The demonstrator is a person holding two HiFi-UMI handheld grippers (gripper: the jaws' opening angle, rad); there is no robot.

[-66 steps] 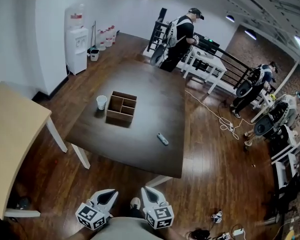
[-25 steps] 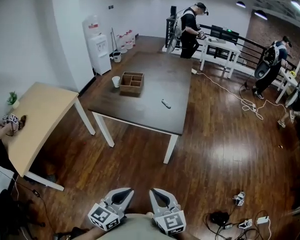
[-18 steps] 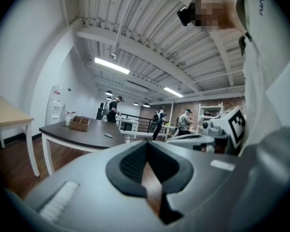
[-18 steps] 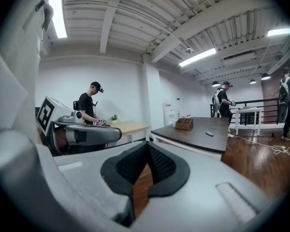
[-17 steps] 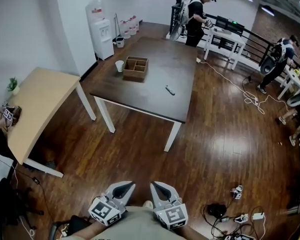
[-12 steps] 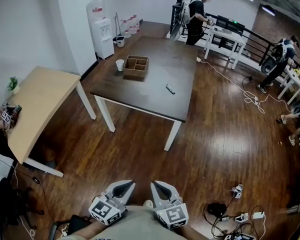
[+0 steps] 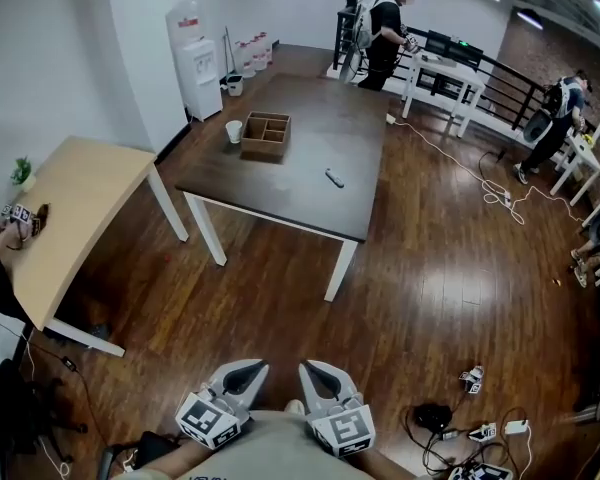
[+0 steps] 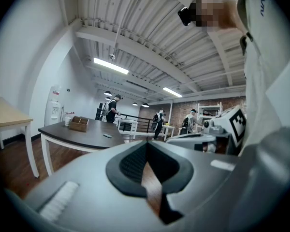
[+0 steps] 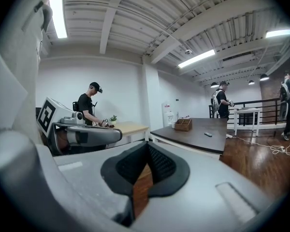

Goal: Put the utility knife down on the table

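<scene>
Compartment box (image 7: 266, 135) sits with a white cup (image 7: 234, 131) just beside it, water dispenser (image 7: 196, 63) at the back, pale desk (image 7: 75, 213) off left, cable (image 7: 460, 165) trailing across the floor (image 7: 430, 278)

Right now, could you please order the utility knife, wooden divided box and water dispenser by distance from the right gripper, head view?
1. utility knife: dark table, right side.
2. wooden divided box: table's far left.
3. water dispenser: against the left wall.

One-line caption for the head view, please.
Utility knife rests on the dark table; left gripper and right gripper, shut and empty, stand well back from it.
</scene>
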